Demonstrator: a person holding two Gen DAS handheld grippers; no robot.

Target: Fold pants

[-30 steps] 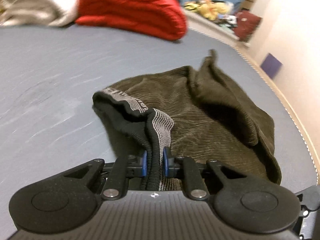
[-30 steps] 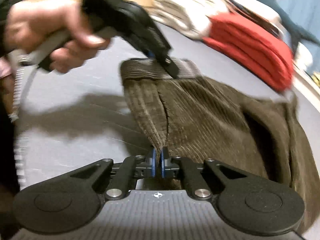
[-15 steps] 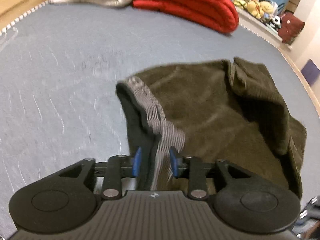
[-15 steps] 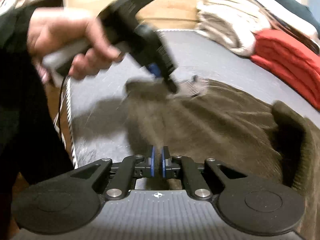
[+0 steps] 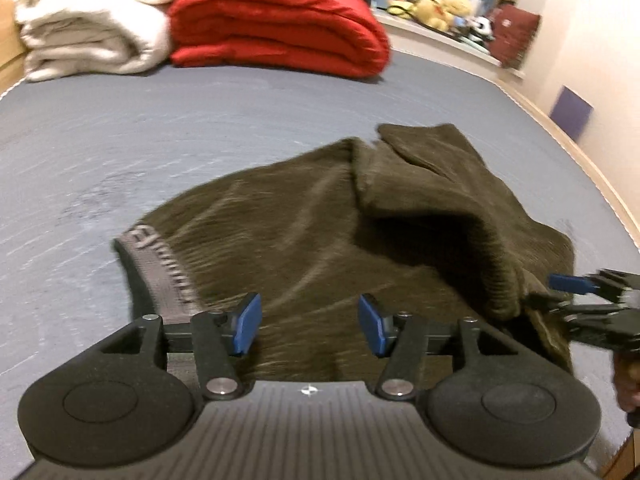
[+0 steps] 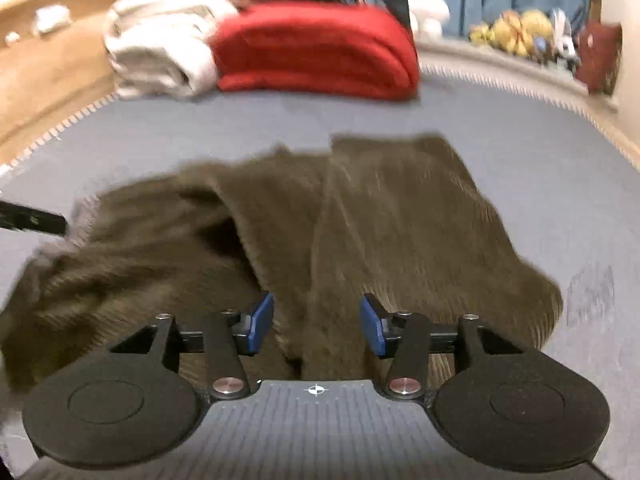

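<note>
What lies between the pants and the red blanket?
Only bare grey mattress lies between the pants and the red blanket; both wrist views show this.

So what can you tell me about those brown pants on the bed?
The pants are dark olive-brown, ribbed like corduroy, with a grey lettered waistband at their left end. They lie loosely folded and rumpled on the blue-grey mattress, one layer flopped over on the right. Both grippers' jaws are opening above them, gripping nothing.

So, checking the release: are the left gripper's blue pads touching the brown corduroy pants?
Apart. The left wrist view shows the left gripper with jaws opening, its pads clear of the brown corduroy pants lying between them.
</note>
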